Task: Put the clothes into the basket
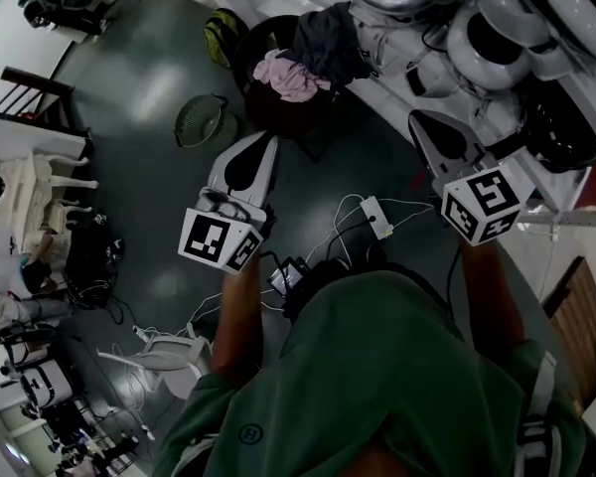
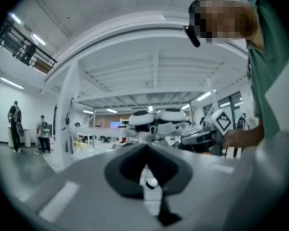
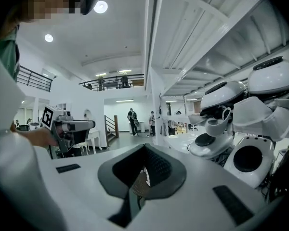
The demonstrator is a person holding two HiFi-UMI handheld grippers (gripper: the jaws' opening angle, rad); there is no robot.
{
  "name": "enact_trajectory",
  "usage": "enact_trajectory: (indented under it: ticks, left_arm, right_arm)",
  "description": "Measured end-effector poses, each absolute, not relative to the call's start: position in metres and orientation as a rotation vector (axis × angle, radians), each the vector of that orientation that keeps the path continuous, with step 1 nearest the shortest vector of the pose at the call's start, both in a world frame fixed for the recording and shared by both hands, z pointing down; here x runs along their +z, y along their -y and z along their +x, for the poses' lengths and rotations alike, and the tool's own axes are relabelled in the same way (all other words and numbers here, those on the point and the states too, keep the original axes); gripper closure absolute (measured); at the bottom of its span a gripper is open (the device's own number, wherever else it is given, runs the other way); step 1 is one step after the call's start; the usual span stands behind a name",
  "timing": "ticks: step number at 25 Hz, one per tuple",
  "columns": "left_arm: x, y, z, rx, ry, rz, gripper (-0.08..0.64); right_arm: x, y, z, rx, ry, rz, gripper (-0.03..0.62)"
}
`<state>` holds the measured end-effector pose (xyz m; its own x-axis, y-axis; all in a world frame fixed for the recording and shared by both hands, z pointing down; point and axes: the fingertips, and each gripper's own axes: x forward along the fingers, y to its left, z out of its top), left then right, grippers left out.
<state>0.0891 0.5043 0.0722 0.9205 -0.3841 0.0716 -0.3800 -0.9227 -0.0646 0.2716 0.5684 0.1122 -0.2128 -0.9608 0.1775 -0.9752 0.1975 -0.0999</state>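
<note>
Both my grippers are empty. The jaws of my left gripper (image 1: 266,142) are pressed together on nothing, and so are the jaws of my right gripper (image 1: 417,119).

The clothes lie in a heap at 12 o'clock from me, a pink garment (image 1: 286,76) with a dark grey garment (image 1: 328,38) partly over it, on top of a dark tub (image 1: 278,112). The green basket (image 1: 204,122) stands on the floor near the tub, at about 11 o'clock.

I judge the clothes to be light, soft and limp. They will sag and may drag a neighbour along, so I would pinch a raised fold at the top of the heap, not a flat part.

Only the head view shows the clothes and the basket. The two gripper views look level across the hall and show the closed jaws clearly, but neither clothes nor basket. Each one catches the other gripper at its side.
</note>
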Motion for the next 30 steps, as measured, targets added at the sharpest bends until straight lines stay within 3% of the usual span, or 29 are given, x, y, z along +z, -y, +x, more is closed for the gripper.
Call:
enact_trajectory:
  ticks: [16,30]
  left_arm:
    - [0.091,-0.404,0.086,-0.061,-0.524,-3.109,0.555]
    - [0.089,-0.257,0.038,-0.017,-0.375,-3.163,0.555]
  right_arm:
    - [0.124,-0.48,0.263,0.325,2.257,1.947,0.588]
    - [0.11,-0.366,0.213,0.282,2.115,2.119,0.588]
